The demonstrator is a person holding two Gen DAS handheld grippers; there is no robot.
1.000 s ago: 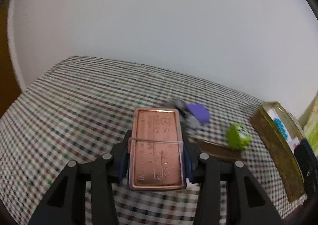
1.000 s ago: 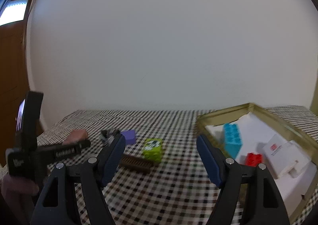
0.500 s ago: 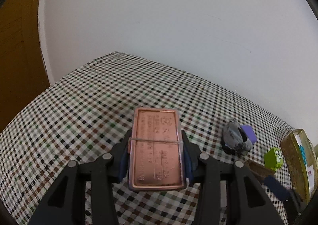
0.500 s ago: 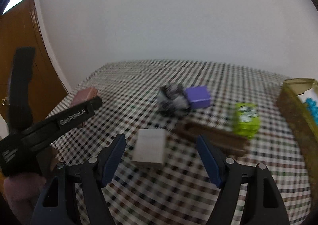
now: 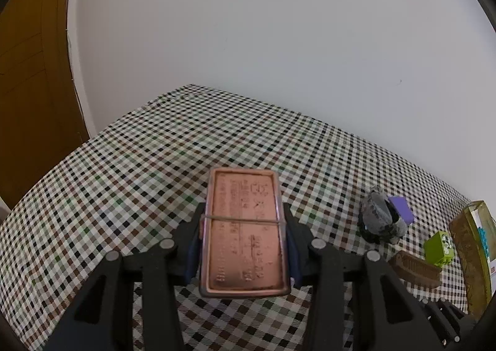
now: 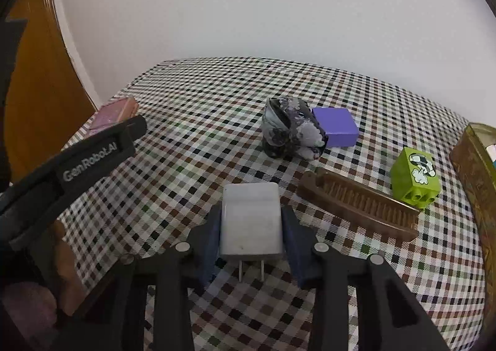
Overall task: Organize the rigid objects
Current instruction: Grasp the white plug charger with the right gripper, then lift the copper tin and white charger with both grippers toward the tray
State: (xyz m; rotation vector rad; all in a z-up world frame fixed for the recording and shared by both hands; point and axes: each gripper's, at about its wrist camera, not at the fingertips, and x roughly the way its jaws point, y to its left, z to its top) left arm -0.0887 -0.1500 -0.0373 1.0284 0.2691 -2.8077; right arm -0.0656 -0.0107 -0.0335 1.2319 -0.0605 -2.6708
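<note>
My left gripper (image 5: 243, 219) is shut on a flat copper-coloured case (image 5: 245, 236) with a rubber band around it, held above the checked tablecloth (image 5: 155, 171). In the right wrist view that case (image 6: 116, 109) shows at the left beside a left finger (image 6: 102, 149). My right gripper (image 6: 251, 222) has its jaws closing on a white plug charger (image 6: 251, 205). Its blue pads press on the charger's two sides and the prongs point toward the camera. The charger sits low over the cloth.
Beyond the charger lie a grey patterned bundle (image 6: 288, 131), a purple block (image 6: 336, 124), a brown comb (image 6: 356, 202) and a green toy block (image 6: 414, 177). A golden tin (image 6: 474, 165) stands at the right edge. A wooden door (image 5: 28, 72) is on the left.
My right gripper swung left and down to the white charger, and its jaws came together around it. The left wrist view turned left, with the copper case still gripped.
</note>
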